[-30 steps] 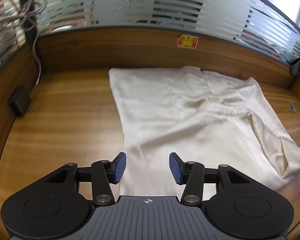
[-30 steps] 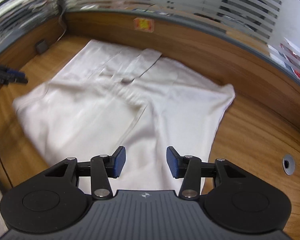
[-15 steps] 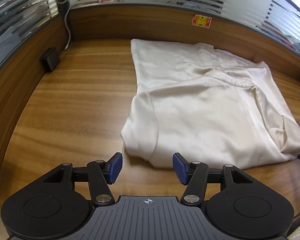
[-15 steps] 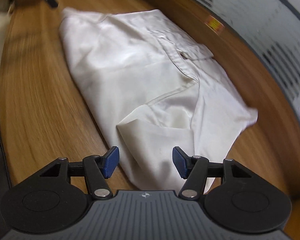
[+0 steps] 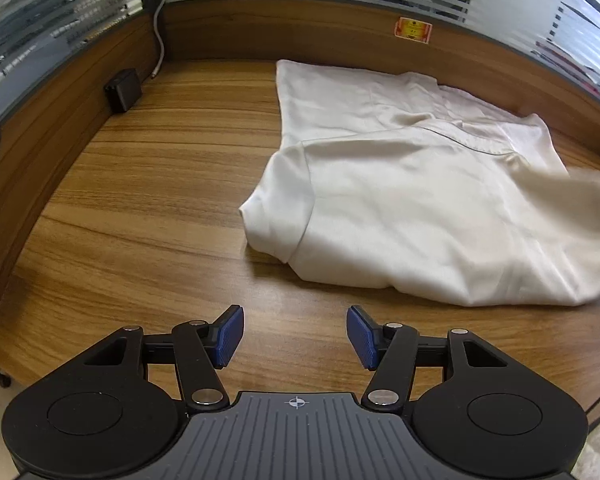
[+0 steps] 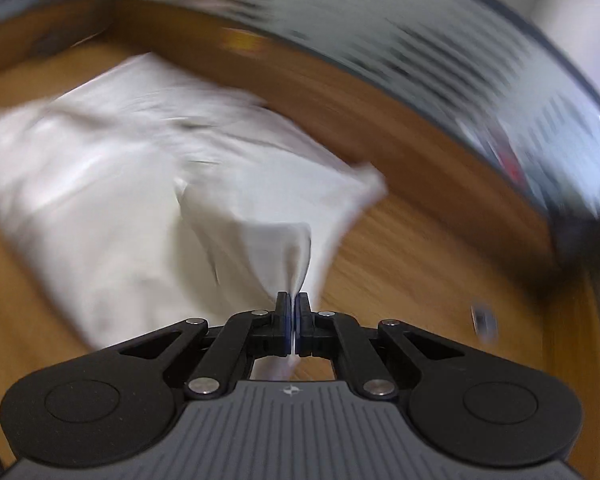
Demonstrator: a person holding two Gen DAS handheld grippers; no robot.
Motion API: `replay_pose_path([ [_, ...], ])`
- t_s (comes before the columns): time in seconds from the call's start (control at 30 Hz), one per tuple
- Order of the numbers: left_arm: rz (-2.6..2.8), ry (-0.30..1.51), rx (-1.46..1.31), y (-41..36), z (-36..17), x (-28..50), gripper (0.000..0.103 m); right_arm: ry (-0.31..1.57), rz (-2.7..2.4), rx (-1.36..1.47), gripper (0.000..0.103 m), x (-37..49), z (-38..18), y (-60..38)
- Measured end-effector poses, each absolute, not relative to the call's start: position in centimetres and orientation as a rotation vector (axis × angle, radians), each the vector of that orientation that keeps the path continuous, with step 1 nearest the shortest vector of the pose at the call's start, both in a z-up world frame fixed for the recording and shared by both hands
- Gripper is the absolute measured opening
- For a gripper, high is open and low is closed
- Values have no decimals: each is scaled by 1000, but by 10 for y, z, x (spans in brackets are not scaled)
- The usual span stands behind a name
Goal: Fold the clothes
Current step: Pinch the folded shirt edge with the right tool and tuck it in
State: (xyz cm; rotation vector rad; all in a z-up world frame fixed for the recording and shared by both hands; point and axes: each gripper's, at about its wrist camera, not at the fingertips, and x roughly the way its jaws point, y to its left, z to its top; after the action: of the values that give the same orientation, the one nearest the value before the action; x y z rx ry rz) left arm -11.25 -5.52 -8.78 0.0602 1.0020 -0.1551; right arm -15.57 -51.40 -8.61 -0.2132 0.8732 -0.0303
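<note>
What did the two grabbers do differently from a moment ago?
The right gripper snapped shut on a corner of the white garment, pinching and lifting the cloth; before, its fingers were open above it. The left gripper backed off the garment and now sits over bare desk, open and empty. The garment stays on the desk.

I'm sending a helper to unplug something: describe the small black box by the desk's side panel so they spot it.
Start at the wooden desk and follow its left side panel toward the far corner. The small black box sits against that panel, just short of the dangling white cable; it is the only dark, squarish thing there.
</note>
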Motion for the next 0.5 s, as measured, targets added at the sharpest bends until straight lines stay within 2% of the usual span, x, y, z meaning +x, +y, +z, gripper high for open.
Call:
replay_pose_path([
  [0.13, -171, 1004, 42, -46, -92, -95, 60, 1012, -145, 122, 6, -144, -99, -564],
  [0.17, -174, 1006, 28, -42, -93, -90, 60, 1015, -171, 176, 11, -146, -101, -570],
  [0.2, -177, 1005, 12, -38, -95, -84, 60, 1006, -204, 210, 28, -150, -101, -574],
  [0.23, -171, 1005, -3, -34, -96, -80, 60, 996, -227, 231, 39, -154, -100, -577],
  [0.4, -117, 1012, -141, -10, -104, -56, 60, 976, -275, 310, 48, -175, -96, -582],
  [0.5, -120, 1010, -218, -2, -108, -44, 60, 989, -287, 363, 48, -185, -103, -582],
])
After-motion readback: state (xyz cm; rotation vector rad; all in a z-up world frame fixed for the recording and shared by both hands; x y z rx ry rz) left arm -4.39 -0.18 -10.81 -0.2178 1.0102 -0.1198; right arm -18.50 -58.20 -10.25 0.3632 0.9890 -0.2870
